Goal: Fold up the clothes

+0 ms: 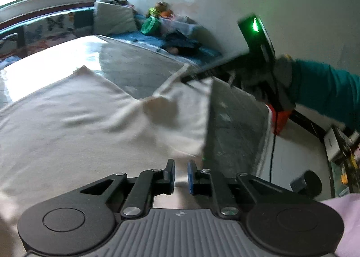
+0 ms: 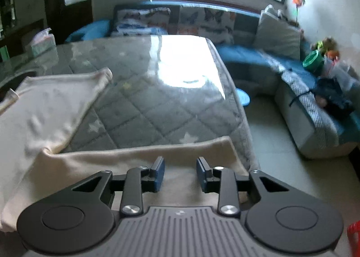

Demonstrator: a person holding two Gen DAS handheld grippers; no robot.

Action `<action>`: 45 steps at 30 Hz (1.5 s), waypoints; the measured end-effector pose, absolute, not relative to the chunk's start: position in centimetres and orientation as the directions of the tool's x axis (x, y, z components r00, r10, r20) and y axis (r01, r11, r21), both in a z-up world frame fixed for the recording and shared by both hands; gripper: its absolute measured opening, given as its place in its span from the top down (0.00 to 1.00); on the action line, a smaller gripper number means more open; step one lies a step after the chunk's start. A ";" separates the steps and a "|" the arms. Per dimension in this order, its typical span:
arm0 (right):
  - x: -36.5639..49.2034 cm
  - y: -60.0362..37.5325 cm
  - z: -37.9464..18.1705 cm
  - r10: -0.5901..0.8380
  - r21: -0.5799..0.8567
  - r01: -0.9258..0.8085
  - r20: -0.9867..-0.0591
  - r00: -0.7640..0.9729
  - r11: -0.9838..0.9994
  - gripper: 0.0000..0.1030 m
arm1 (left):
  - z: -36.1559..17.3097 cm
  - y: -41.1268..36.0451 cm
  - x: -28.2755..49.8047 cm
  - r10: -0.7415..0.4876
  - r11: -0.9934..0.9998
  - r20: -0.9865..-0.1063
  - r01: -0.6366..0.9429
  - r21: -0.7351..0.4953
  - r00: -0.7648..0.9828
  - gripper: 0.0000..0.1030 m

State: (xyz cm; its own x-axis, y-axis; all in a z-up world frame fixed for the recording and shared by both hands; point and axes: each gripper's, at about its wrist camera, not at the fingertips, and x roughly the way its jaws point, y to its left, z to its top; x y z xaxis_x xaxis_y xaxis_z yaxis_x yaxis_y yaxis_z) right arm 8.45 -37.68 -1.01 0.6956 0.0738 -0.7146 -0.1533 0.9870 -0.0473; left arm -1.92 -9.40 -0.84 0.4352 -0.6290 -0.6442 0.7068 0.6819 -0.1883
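A cream garment [image 1: 78, 121] lies spread on the table [image 1: 139, 70], which has a grey quilted cover under a glossy top. My left gripper [image 1: 181, 174] is closed to a narrow gap with the garment's near edge pinched between its blue pads. In the left wrist view my right gripper [image 1: 186, 81] reaches in from the right, its tips at a raised sleeve end. The right wrist view shows the right gripper [image 2: 180, 173] open, fingers wide apart just above a fold of the garment [image 2: 45, 108] near the table's [image 2: 157, 103] right edge.
A teal sleeve [image 1: 326, 90] holds the right gripper. A blue corner sofa [image 2: 247, 58] with cushions runs behind and right of the table. A tissue box [image 2: 41, 42] sits far left. A blue stool [image 2: 244, 99] and a red object [image 2: 354, 236] stand on the floor.
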 end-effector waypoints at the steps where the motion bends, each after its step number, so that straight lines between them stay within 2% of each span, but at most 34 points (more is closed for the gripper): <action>1: 8.5 -37.7 -1.1 0.071 -0.044 -0.146 -0.715 0.695 0.988 0.64 | -0.4 -8.7 -1.7 -0.611 0.708 -0.639 0.683 -0.179 0.467 0.80; 3: 8.5 -37.8 -0.9 0.071 -0.039 -0.140 -0.714 0.697 0.989 0.63 | 0.2 -7.2 -1.0 -0.558 0.769 -0.631 0.622 -0.149 0.539 0.73; 8: 8.1 -37.1 -0.4 0.096 -0.032 -0.166 -0.699 0.709 0.986 0.59 | 1.1 -3.4 2.3 -0.298 0.924 -0.623 0.382 0.001 0.723 0.72; 12: 7.8 -36.1 -0.2 0.122 -0.023 -0.191 -0.694 0.709 0.981 0.53 | 0.4 -0.9 5.8 -0.116 0.969 -0.635 0.227 0.097 0.764 0.60; 13: 7.7 -35.9 -0.1 0.128 -0.021 -0.198 -0.694 0.709 0.980 0.53 | 0.1 -0.5 6.5 -0.086 0.972 -0.638 0.206 0.117 0.765 0.59; 20: 6.9 -34.4 0.7 0.169 -0.014 -0.243 -0.680 0.713 0.970 0.52 | -2.0 0.4 8.9 -0.038 0.971 -0.668 0.186 0.152 0.743 0.59; 21: 6.8 -34.2 0.8 0.175 -0.012 -0.250 -0.679 0.713 0.968 0.52 | -2.1 0.7 8.9 -0.045 0.973 -0.670 0.184 0.138 0.741 0.60; 23: 6.6 -33.8 1.0 0.185 -0.012 -0.262 -0.678 0.711 0.965 0.52 | -2.2 1.3 9.1 -0.060 0.977 -0.671 0.183 0.114 0.739 0.71; 25: 6.5 -33.3 1.1 0.193 -0.014 -0.274 -0.677 0.711 0.962 0.52 | -2.5 1.4 9.0 -0.075 0.973 -0.665 0.200 0.114 0.743 0.91; 27: 6.3 -33.0 1.2 0.200 -0.015 -0.284 -0.675 0.710 0.959 0.52 | -2.3 1.8 8.8 -0.092 0.975 -0.656 0.201 0.092 0.749 0.96; 32: 5.9 -32.3 1.6 0.218 -0.018 -0.310 -0.672 0.708 0.951 0.52 | 0.4 5.6 6.9 -0.118 0.993 -0.576 0.106 -0.054 0.809 0.97; 40: 6.0 -32.0 1.0 0.209 -0.024 -0.308 -0.683 0.700 0.951 0.51 | 4.8 13.4 -1.2 0.043 0.975 -0.431 -0.131 -0.177 0.902 0.97; 43: 6.0 -31.9 0.7 0.203 -0.030 -0.309 -0.691 0.694 0.951 0.51 | 4.7 15.7 -4.0 0.115 0.960 -0.426 -0.211 -0.186 0.897 0.97; 45: 6.2 -31.8 0.3 0.199 -0.031 -0.308 -0.701 0.685 0.951 0.51 | 3.5 17.0 -4.9 0.171 0.947 -0.465 -0.275 -0.165 0.869 0.97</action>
State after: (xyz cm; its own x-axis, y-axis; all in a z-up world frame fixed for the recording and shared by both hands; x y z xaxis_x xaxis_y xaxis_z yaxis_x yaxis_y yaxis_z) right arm 6.21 -31.83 0.27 0.6851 0.1992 -0.7007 -0.3079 0.9509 -0.0308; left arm -4.88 16.96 3.52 0.8687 0.1714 -0.4648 -0.2751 0.9472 -0.1649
